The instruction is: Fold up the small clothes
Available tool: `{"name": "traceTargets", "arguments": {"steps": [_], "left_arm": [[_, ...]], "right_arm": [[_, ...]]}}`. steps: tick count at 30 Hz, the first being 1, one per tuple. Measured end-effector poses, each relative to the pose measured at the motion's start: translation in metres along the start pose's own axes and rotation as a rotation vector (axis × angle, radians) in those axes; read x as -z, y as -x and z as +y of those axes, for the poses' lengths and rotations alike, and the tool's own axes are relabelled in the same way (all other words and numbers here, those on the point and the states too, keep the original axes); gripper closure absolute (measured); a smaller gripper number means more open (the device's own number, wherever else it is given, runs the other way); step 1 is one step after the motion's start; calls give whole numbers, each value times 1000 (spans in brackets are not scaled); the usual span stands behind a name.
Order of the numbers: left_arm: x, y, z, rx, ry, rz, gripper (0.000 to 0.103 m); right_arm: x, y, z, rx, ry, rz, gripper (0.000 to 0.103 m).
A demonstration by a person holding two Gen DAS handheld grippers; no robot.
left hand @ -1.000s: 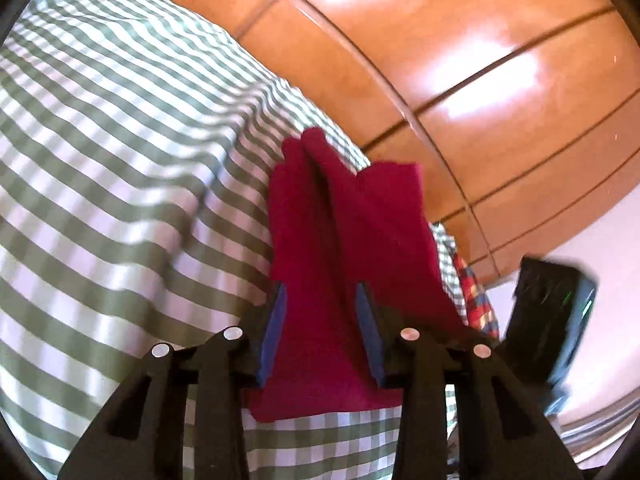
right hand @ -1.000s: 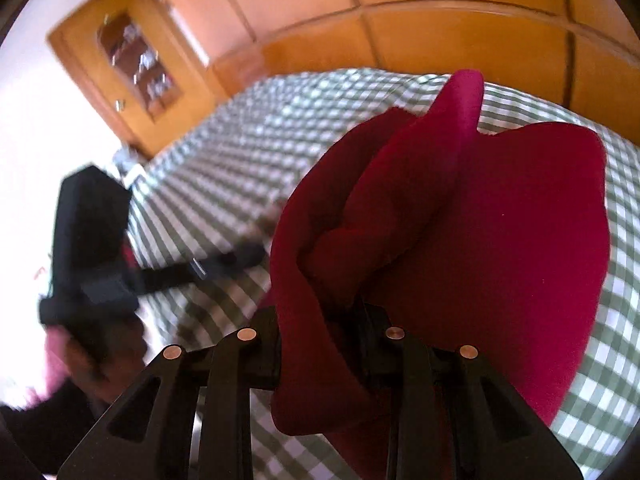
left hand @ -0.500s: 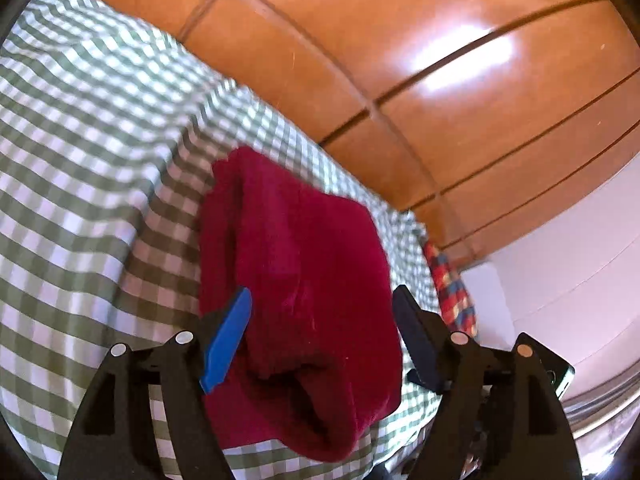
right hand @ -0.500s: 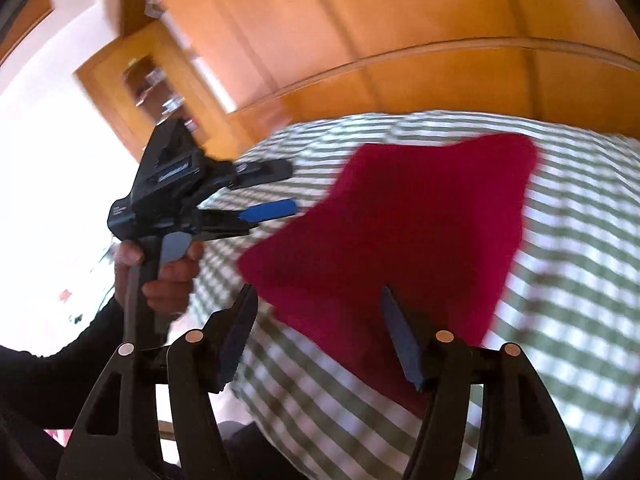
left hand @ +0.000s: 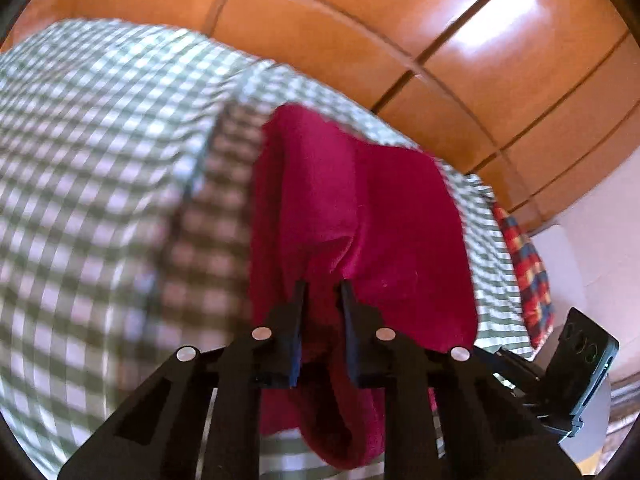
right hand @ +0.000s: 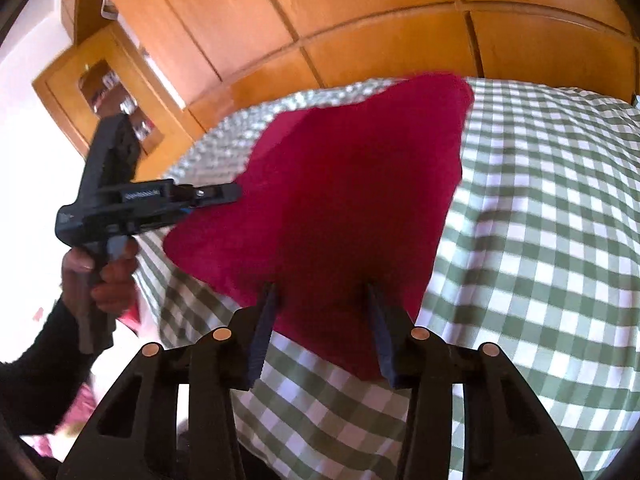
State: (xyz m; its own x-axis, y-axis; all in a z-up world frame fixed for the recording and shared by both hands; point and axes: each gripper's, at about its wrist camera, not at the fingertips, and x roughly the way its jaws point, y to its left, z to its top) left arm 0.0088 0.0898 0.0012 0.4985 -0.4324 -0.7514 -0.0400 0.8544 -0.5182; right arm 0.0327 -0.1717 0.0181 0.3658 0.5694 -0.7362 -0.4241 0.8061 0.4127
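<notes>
A dark red garment (left hand: 360, 208) lies folded on the green-and-white checked cloth (left hand: 100, 160). My left gripper (left hand: 324, 286) has its jaws closing on a bunched fold at the garment's near end, and the cloth puckers toward the pads. In the right wrist view the same garment (right hand: 352, 184) spreads flat, with the left gripper (right hand: 234, 193) pinching its left edge, held by a hand (right hand: 100, 276). My right gripper (right hand: 321, 288) hovers at the garment's near edge. Its jaws are closing but still stand apart, with red cloth lying between them and no pad pressing on it.
Orange wooden wardrobe panels (left hand: 440, 40) rise behind the bed. A red, blue and yellow plaid garment (left hand: 528, 272) hangs at the cloth's right edge. A wooden cabinet with a glass door (right hand: 112, 96) stands at the far left, and pink items (right hand: 84, 400) lie low on the left.
My right gripper let go of the lifted red garment, which now lies flat, and drew back to its near edge. My left jaws opened wide, then closed on a near fold.
</notes>
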Motion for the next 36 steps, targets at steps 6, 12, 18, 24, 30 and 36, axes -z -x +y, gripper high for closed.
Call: {"name": "traceTargets", "arguments": {"steps": [6, 12, 18, 24, 30, 36], "left_arm": [[15, -1, 4, -79, 20, -32, 76], [2, 13, -28, -211, -96, -128, 66], [-11, 20, -37, -269, -139, -214, 26], [-19, -1, -41, -279, -168, -174, 26], [-12, -14, -53, -311, -284, -163, 26], [-10, -20, -52, -286, -334, -138, 26]], "right_arm": [[2, -5, -5, 8, -8, 5, 61], [-3, 16, -4, -1, -1, -3, 49], [-20, 41, -26, 3, -77, -79, 26], [-44, 35, -61, -21, -228, -103, 25], [-62, 13, -82, -73, -341, -88, 22], [-76, -15, -95, -95, -385, -59, 18]]}}
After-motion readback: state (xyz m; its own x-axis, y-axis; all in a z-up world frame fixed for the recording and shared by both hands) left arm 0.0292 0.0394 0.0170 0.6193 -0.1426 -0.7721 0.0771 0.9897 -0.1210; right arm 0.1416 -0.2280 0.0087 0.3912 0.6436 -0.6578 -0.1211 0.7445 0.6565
